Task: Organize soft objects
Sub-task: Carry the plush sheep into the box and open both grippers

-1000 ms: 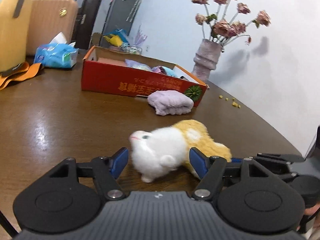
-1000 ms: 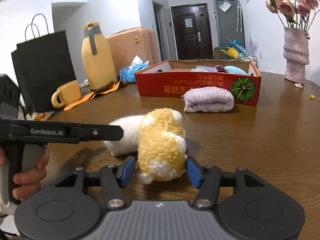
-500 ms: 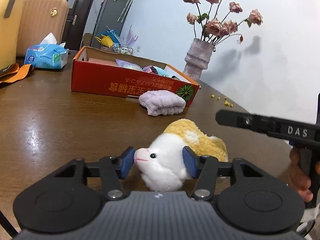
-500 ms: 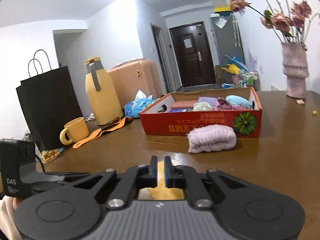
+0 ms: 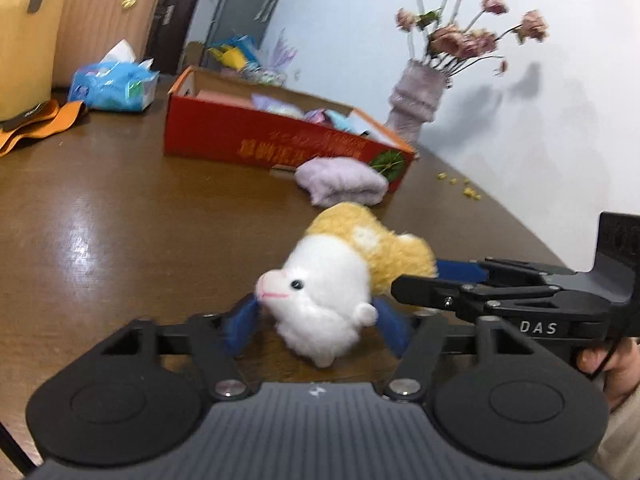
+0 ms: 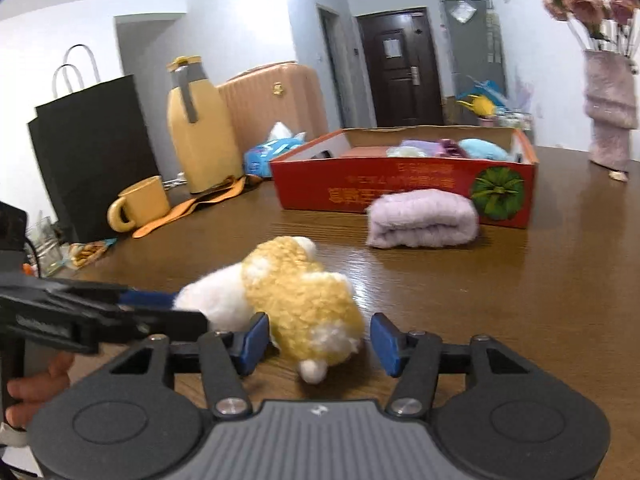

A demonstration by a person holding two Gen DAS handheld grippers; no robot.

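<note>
Left wrist view: left hand-held gripper (image 5: pixel 318 326) has just been opening a little; its blue pads stand either side of the plush toy (image 5: pixel 332 280) at the head end. Pads look close to the fur, but blur hides whether they press; I read them as apart, not clamped. The right hand-held gripper (image 5: pixel 416 280) reaches in from the right, at the toy's yellow back. Toy lies on the table (image 5: pixel 100 220), near the folded lilac towel (image 5: pixel 344 184) and the red box (image 5: pixel 280 144).

Right wrist view: right hand-held gripper (image 6: pixel 318 342) has just been opening; jaws apart, the toy's rear end between them, a clear gap at the right pad, left pad just beside the fur. Toy still on the table, well short of the box, which already holds soft items.

Judgement: step in hand is getting a grasp on the toy for the box. Do it well by centring one gripper on the body, closing firmly into the fur, releasing the other.

Toy: white head, pink snout, black eye, curly yellow back, white tail tuft; soft, will compress.
</note>
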